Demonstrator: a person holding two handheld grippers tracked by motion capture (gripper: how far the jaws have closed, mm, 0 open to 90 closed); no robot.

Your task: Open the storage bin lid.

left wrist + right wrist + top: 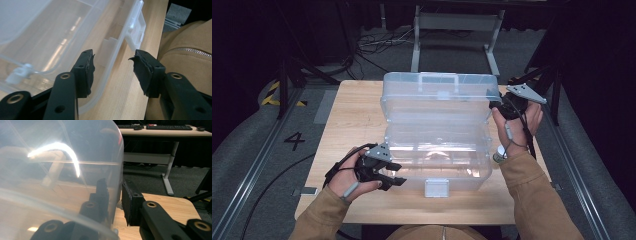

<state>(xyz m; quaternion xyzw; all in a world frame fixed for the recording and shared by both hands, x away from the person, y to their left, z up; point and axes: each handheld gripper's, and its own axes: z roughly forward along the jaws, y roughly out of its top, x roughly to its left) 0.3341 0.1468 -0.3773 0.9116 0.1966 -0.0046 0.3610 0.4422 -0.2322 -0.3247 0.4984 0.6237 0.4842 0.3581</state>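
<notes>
A clear plastic box [437, 165] sits on the wooden table [357, 120], and its lid [437, 100] stands upright behind it. A white latch [436, 188] hangs on the front wall. My left gripper [400, 173] is at the box's front-left corner. In the left gripper view it [113, 67] is open, the box rim [110, 75] curves between its jaws untouched, and the latch [136, 27] lies beyond. My right gripper [494, 102] is at the lid's upper right corner. In the right gripper view it [115, 195] is shut on the lid wall [62, 170], one jaw inside and one outside.
The table's front edge runs close to the person's tan jacket [185, 65]. Beyond the far edge are a metal desk frame [457, 35] and floor cables [372, 45]. Another desk with keyboards [162, 128] stands farther back. Bare tabletop lies to the left of the box.
</notes>
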